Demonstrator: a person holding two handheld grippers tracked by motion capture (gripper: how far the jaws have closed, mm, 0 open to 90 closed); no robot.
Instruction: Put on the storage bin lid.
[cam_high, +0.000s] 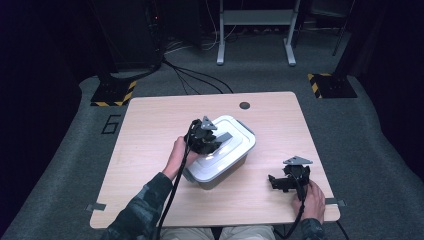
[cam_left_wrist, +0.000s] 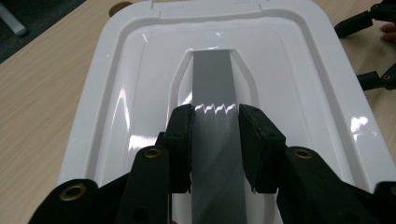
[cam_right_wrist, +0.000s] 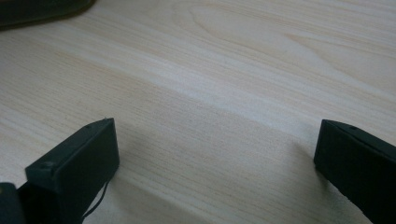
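Observation:
A white plastic box (cam_high: 216, 175) with a white lid (cam_left_wrist: 303, 93) stands in the middle of the wooden table (cam_high: 150, 150). A flat grey handle (cam_left_wrist: 215, 74) runs along the lid's recessed centre. My left gripper (cam_left_wrist: 215, 114) reaches down onto the lid, its two black pads pressed against either side of the grey handle; from above, the left gripper (cam_high: 212, 142) sits over the lid's near-left part. My right gripper (cam_high: 274, 182) rests low on the table to the right of the box, jaws spread wide with bare wood (cam_right_wrist: 210, 70) between them.
A round cable hole (cam_high: 244, 105) sits near the table's far edge. Cables trail from both grippers toward the near edge. Beyond the table are grey carpet, floor cables and a white stand (cam_high: 255, 30). The right gripper (cam_left_wrist: 355, 53) also appears past the lid's right rim.

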